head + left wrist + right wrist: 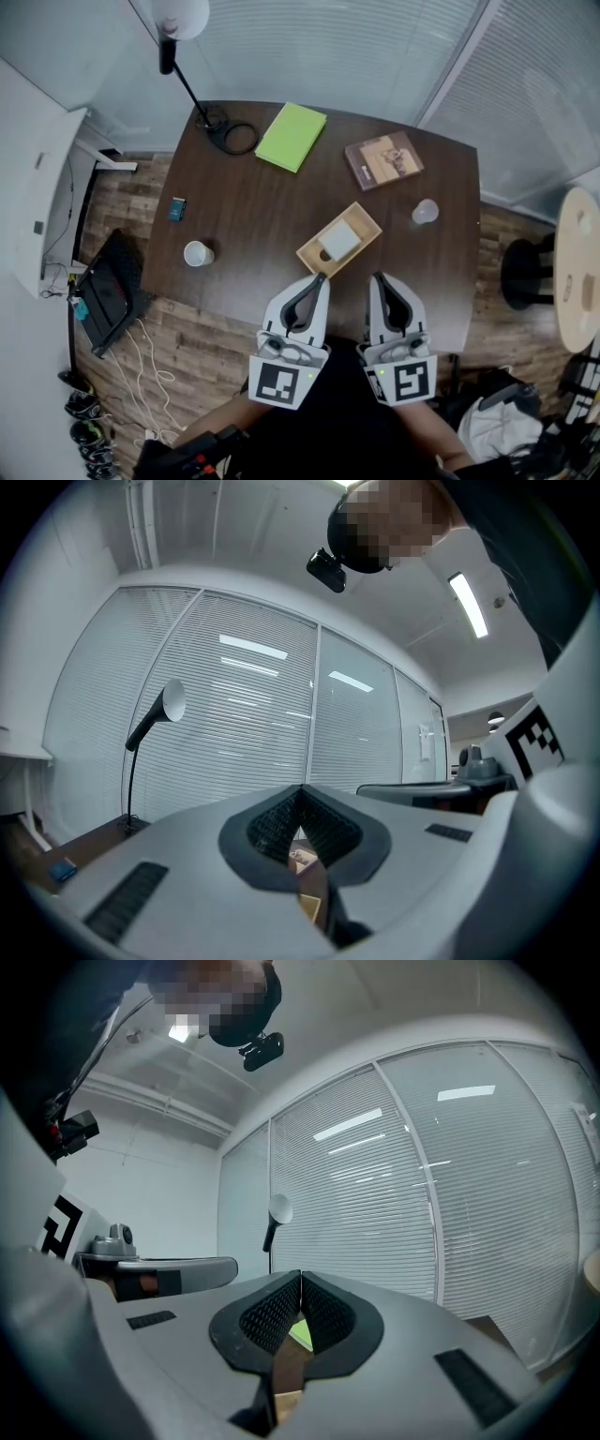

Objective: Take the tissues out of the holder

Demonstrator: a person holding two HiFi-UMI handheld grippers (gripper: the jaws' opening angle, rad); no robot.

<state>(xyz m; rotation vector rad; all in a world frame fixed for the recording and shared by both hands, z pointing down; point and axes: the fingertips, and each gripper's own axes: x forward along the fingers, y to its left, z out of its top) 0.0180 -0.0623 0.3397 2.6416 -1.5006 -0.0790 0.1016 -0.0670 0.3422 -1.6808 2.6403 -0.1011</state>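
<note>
Counter (253, 202): dark wood, smooth, faint sheen. Holder (364, 217): pale bare wood, matt. Tissues (338, 240): white paper, matt. Notebook (292, 136): green cover, matt. Book (383, 159): brown printed cover. Cup (198, 254): white, smooth. Second cup (425, 212): clear plastic. Floor (187, 361): wood planks, grainy. Left gripper (319, 277), right gripper (378, 276): grey matt plastic shells; pads (267, 1316) black, finely ribbed, rubbery.

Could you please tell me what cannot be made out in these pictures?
- Head view: the blue thing on the table is too small to identify.
- Head view: how many tissues the holder contains; only the top one shows.
- Gripper views: the shut fingers of the left gripper and right gripper hide nearly all of the table.
- Head view: the round top is cut off by the right edge.
</note>
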